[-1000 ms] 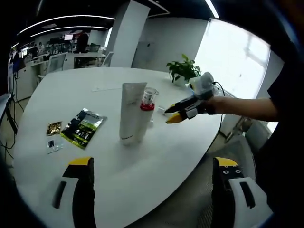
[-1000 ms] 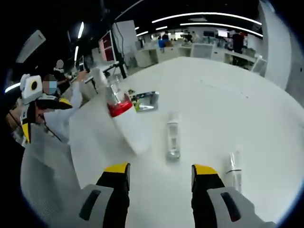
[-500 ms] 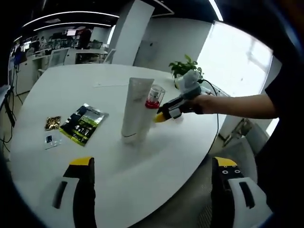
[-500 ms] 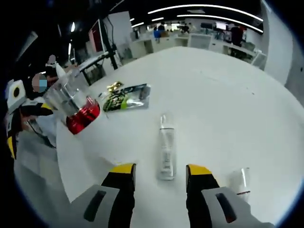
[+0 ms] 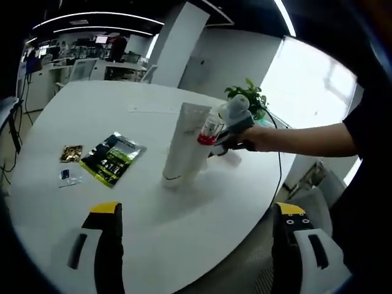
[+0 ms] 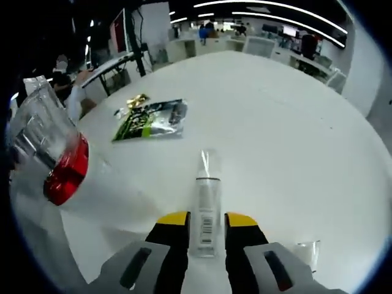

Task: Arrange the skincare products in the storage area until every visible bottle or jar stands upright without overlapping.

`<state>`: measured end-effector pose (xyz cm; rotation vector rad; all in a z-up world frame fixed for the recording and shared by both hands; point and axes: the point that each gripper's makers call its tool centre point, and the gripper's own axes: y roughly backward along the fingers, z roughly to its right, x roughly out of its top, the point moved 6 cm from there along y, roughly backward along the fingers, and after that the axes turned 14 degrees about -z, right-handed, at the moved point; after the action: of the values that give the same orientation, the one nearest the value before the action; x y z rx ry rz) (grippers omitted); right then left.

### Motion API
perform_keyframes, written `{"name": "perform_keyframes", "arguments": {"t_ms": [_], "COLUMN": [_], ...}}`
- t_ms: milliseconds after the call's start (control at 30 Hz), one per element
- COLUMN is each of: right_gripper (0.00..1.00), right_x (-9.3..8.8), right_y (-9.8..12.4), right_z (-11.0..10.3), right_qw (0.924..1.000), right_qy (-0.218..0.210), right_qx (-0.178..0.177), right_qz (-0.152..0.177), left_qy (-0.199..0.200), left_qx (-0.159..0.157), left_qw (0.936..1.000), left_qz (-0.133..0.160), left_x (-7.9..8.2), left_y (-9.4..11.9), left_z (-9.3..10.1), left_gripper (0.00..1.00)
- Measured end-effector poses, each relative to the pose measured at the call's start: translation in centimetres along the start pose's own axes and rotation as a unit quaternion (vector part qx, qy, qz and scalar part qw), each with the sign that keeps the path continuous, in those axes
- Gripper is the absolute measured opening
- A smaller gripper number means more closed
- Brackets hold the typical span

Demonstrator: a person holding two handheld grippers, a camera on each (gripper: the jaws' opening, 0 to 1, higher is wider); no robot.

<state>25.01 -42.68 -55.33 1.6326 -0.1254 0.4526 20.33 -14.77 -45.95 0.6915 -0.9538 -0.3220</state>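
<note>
Now the right tool (image 6: 205, 222) seemingly pinches the flat-lying clear bottle (image 6: 206, 202), pointing away.

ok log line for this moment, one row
right gripper: jaws around lying clear bottle, not clearly clamped | left gripper: open, idle | white tube: upright | red-banded bottle: beside tube | foil sachet: flat

A wide white bench (image 5: 73, 116) is carrying everything. A white tube (image 5: 184, 144) is standing upright on it beside a clear red-banded bottle (image 5: 209, 130), with a green foil sachet (image 5: 112, 158) and two small packets (image 5: 70, 163) lying flat nearby. A slim clear bottle (image 6: 206, 199) is lying on its side on the bench, a small clear jar (image 6: 304, 252) just beside it.
</note>
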Motion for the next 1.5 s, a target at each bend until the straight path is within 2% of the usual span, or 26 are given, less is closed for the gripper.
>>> {"name": "perform_keyframes", "arguments": {"t_ms": [200,267,300,600,733,767,833,967,1033,1133,1233,1267,1333,1400,1500], "right_gripper": [0.18,0.14,0.13,0.12,0.11,0.11,0.11,0.1,0.1,0.1,0.1,0.1,0.1,0.1,0.1], "right_x": [0.5,0.8,1.0,0.9,0.8,0.8,0.7,0.0,-0.5,-1.5,-2.4,-2.8,-3.4,-4.6,-5.2], "right_y": [-0.8,-0.9,-0.9,-0.9,-0.9,-1.0,-1.0,-0.7,0.1,1.1,2.7,3.3,5.2,5.6,7.5], "right_z": [0.1,0.9,0.8,0.4,0.8,1.2,1.5,1.7,1.5,1.7,2.0,2.3,2.2,2.5,2.2], "right_qw": [0.9998,0.9981,0.9975,0.9984,0.9997,0.9999,0.9997,0.9993,0.9973,0.9926,0.985,0.9803,0.9763,0.9775,0.9702], "right_qy": [0.012,0.042,0.055,0.043,0.017,-0.009,-0.025,-0.038,-0.067,-0.105,-0.143,-0.16,-0.163,-0.159,-0.17], "right_qx": [0.0,-0.038,-0.04,-0.03,-0.012,-0.003,0.004,0.002,0.019,0.035,0.054,0.063,0.071,0.066,0.079], "right_qz": [-0.019,-0.022,-0.018,-0.022,-0.014,-0.013,-0.007,-0.003,0.025,0.049,0.081,0.098,0.123,0.123,0.153], "left_qy": [0.009,0.012,0.013,0.013,0.007,0.003,-0.005,-0.026,-0.032,-0.041,-0.05,-0.052,-0.055,-0.056,-0.062], "left_qx": [0.004,0.006,0.007,0.009,0.007,0.006,0.003,0.002,0.002,0.002,0.0,-0.001,-0.005,-0.01,-0.009], "left_qw": [1.0,0.9999,0.9999,0.9999,1.0,1.0,1.0,0.9996,0.9994,0.9991,0.9987,0.9986,0.9985,0.9984,0.998], "left_qz": [0.002,0.003,0.002,-0.005,-0.002,-0.002,-0.004,-0.011,-0.009,-0.009,-0.008,-0.007,-0.002,0.003,0.004], "left_x": [-0.6,-0.9,-1.0,-1.1,-0.4,-0.3,0.1,0.7,1.1,1.4,1.6,1.8,2.1,2.2,2.3], "left_y": [0.3,0.5,0.6,0.6,0.7,0.7,0.9,1.3,1.6,1.7,1.8,1.9,2.0,2.2,2.5], "left_z": [-0.5,-0.6,-0.7,-0.7,-0.5,-0.4,0.0,0.5,1.0,1.2,1.5,1.7,2.2,2.3,2.5], "left_gripper": [0.95,0.94,0.94,0.93,0.93,0.93,0.93,0.93,0.93,0.93,0.93,0.93,0.93,0.93,0.93]}}
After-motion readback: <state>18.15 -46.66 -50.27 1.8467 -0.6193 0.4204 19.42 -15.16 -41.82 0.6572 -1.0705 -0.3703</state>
